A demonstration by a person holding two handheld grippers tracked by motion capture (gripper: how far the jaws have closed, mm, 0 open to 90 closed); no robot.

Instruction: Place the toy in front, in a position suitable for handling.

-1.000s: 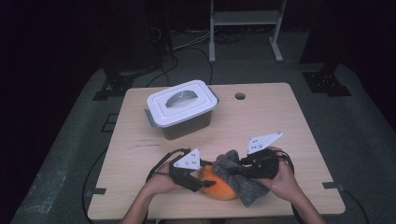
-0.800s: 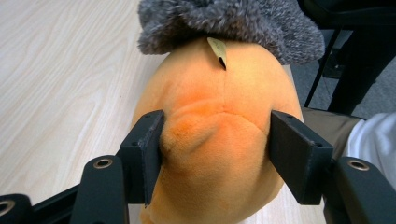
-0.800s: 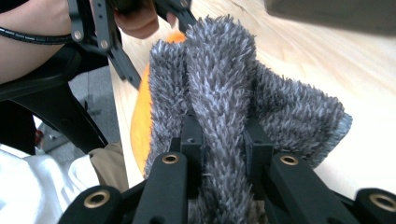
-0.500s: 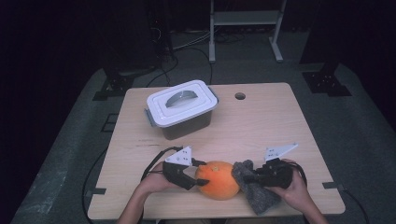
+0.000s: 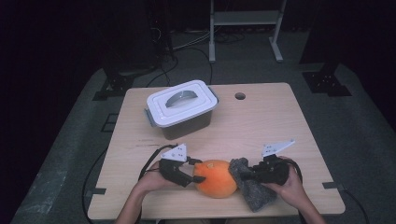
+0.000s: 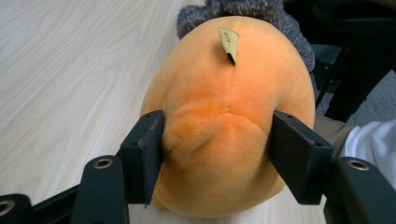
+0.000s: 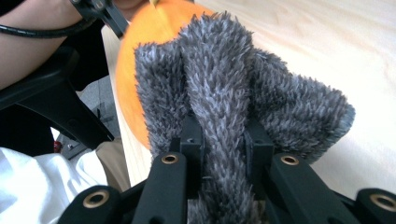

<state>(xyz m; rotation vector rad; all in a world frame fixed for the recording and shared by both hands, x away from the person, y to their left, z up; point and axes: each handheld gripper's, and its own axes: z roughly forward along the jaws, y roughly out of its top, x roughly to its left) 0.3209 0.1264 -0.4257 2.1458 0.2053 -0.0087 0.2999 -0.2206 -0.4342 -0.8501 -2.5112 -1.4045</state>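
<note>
open tabletop (image 5: 261, 123) right of the lidded box (image 5: 181, 109), box blocking the far-left part

A pale wooden tabletop (image 5: 261, 126) is carrying everything here, its grain running lengthwise and a small round hole (image 5: 240, 96) sitting near its far edge. A lidded plastic box (image 5: 181, 108), white on top with a grey handle, is standing toward the far left. Near the front edge an orange plush toy (image 5: 215, 178) is resting on the wood, and a grey fuzzy cloth (image 5: 250, 184) is lying just beside it on the right, touching it
</note>
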